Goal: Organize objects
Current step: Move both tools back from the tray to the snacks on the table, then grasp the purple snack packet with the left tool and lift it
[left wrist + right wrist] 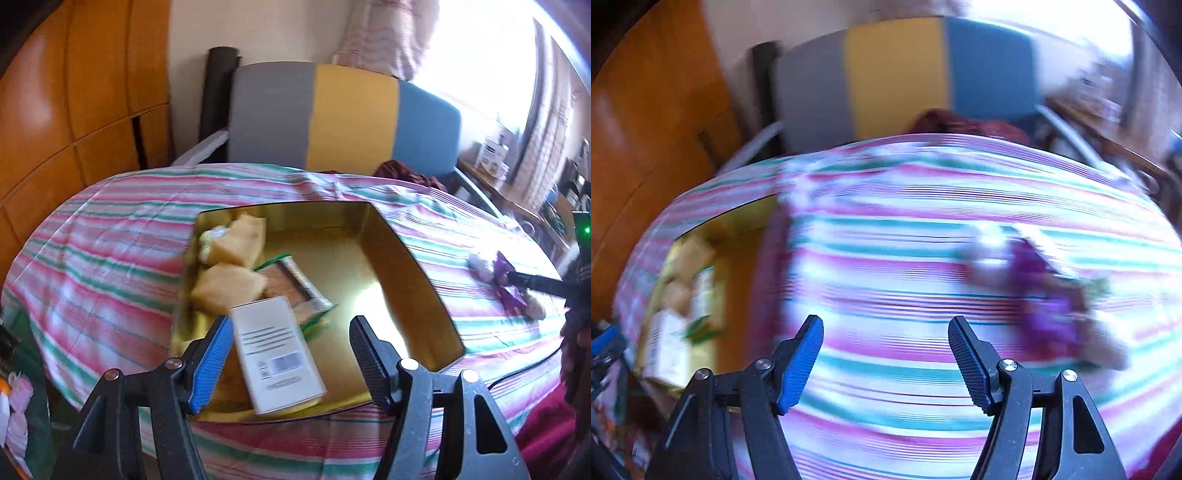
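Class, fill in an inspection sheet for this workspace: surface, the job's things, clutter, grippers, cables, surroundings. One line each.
Surface: striped bedspread, wrinkled.
Job's things: open gold tin holding a white box, two yellow sponges and a green-edged packet; purple wrapped item lies outside on the bedspread.
Clutter: dark red cloth at the far edge.
Grippers: left gripper open above the tin; right gripper open, view blurred.
Cables: nothing seen.
Surroundings: grey-yellow-blue headboard, wooden wardrobe, bright window.

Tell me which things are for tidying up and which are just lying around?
For tidying: gold metal tin, white cardboard box, two yellow sponges, green snack packet, purple-and-white soft toy.

Lying around: striped bedspread, dark red cloth, grey-yellow-blue headboard.
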### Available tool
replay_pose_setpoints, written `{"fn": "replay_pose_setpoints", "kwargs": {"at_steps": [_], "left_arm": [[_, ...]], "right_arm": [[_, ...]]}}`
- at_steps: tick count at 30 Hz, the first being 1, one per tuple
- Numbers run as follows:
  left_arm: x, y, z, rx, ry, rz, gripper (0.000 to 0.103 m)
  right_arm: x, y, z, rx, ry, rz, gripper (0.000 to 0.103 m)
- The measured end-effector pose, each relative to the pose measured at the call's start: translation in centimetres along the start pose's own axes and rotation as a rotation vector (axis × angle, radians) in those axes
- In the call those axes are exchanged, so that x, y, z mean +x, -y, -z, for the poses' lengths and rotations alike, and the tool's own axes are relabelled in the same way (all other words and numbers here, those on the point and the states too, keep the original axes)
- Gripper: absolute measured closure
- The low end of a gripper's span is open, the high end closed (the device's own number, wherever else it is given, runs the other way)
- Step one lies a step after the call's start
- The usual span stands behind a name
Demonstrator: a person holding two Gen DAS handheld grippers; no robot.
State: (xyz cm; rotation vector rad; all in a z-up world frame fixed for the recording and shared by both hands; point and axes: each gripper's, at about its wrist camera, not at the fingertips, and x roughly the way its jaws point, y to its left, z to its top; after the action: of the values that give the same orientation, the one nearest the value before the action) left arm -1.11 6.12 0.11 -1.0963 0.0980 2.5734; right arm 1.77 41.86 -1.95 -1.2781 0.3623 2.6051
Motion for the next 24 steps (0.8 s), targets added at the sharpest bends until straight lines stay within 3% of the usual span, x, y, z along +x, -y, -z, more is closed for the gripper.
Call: {"fn": "replay_pose_setpoints", "kwargs": {"at_steps": [6, 10, 14, 20, 24], "left_arm": [[1.1, 4.6, -0.8, 0.093, -0.025, 0.073, 0.038], [1.4, 8.5, -1.1, 0.175, -0.034, 0.130, 0.039], [2.3, 13.0, -1.2, 0.258, -0.066, 0.202, 0.039], [4.3, 20.9, -0.9, 0.432, -0.120, 0.346, 0.040], [6.7, 26.3, -0.6, 0.566, -0.154, 0.401, 0.040]], "right_arm": [[-3.0, 12.1, 0.7, 0.265, 0.082, 0.223, 0.028], [-4.6, 18.4, 2.1, 0.510, 0.154, 0.304, 0.028], [-5.9, 21.2, 3.1, 0.684, 0.221, 0.267, 0.027], [-5.5, 21.1, 3.1, 0.697, 0.206, 0.219, 0.025], [-5.2, 20.9, 3.2, 0.697, 0.205, 0.186, 0.025]]}}
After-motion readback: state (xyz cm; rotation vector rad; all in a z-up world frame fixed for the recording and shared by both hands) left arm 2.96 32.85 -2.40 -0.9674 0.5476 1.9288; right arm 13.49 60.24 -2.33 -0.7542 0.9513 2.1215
